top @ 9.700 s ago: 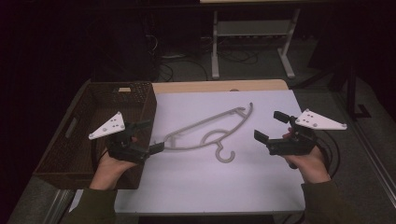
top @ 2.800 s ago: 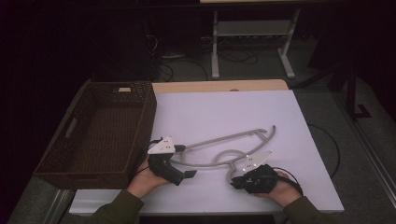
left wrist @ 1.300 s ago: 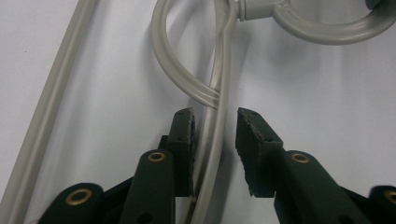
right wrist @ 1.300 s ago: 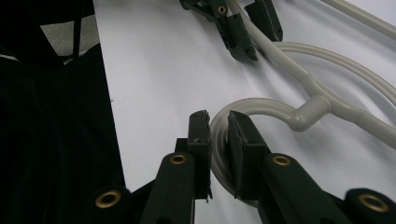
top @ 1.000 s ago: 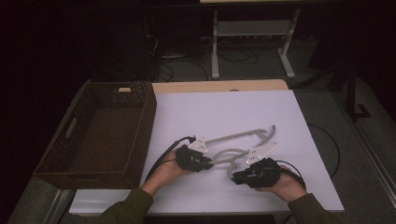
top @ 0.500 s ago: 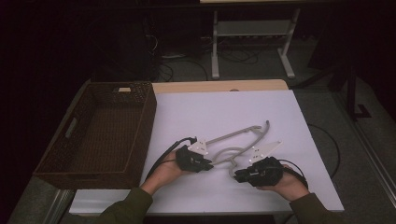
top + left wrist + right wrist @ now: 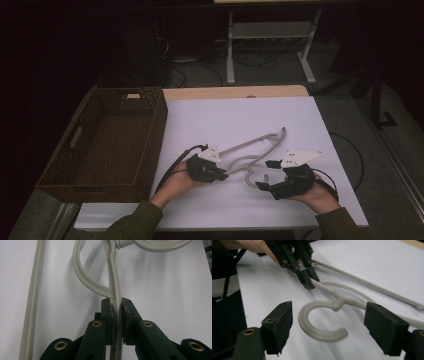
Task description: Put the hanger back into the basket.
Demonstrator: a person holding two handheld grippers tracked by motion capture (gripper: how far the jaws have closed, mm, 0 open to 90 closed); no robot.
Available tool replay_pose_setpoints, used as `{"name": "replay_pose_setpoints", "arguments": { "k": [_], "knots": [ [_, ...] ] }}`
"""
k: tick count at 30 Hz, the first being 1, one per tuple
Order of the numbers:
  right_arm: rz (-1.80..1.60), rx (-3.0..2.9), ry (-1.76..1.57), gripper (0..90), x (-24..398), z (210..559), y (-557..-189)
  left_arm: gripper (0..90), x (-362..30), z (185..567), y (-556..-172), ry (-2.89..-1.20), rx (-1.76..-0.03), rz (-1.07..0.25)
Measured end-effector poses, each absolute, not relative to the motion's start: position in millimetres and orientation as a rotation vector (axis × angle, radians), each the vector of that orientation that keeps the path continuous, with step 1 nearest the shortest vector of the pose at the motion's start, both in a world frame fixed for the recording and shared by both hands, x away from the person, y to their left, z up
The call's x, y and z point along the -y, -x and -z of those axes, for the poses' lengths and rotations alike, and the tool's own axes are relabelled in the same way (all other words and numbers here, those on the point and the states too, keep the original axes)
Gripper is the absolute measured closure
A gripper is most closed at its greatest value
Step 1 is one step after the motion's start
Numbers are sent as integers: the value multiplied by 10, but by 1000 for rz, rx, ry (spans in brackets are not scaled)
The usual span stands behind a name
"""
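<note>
Basket [image 7: 107, 142] left of hanger [image 7: 252, 152] on table [image 7: 240, 117].

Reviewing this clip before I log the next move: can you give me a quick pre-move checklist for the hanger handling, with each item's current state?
1. Left gripper has a firm hold on the hanger: ok, its jaws are shut on a thin arm of the hanger in the left gripper view.
2. Right gripper is open and ready: ok, jaws spread wide.
3. Hook sits between the right gripper's jaws: ok, though not yet touched.
4. Hanger is flat on the white table: cannot tell, the hook looks blurred, possibly in motion.
5. Wicker basket has room: ok, it looks empty.
6. Cables are clear of the hanger: ok, as seen in the high view.
</note>
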State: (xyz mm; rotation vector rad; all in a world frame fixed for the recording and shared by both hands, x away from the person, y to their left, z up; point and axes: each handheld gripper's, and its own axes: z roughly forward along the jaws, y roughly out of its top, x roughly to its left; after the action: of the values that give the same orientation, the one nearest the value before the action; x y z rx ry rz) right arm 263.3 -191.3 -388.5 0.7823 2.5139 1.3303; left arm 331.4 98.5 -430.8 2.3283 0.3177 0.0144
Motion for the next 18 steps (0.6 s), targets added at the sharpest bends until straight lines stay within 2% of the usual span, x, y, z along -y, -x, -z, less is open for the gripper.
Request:
{"name": "replay_pose_setpoints", "arguments": {
  "k": [5, 18],
  "knots": [
    [-1389, -2390, -838, 138, 2100, 3833, -2582, 824, -1025, 4266, -3335, -2308, -360, -12],
    [-1405, -2335, -936, 135, 2387, 3959, -2524, 824, -1153, 4029, -3391, -2262, -437, -16]
  ]
}}
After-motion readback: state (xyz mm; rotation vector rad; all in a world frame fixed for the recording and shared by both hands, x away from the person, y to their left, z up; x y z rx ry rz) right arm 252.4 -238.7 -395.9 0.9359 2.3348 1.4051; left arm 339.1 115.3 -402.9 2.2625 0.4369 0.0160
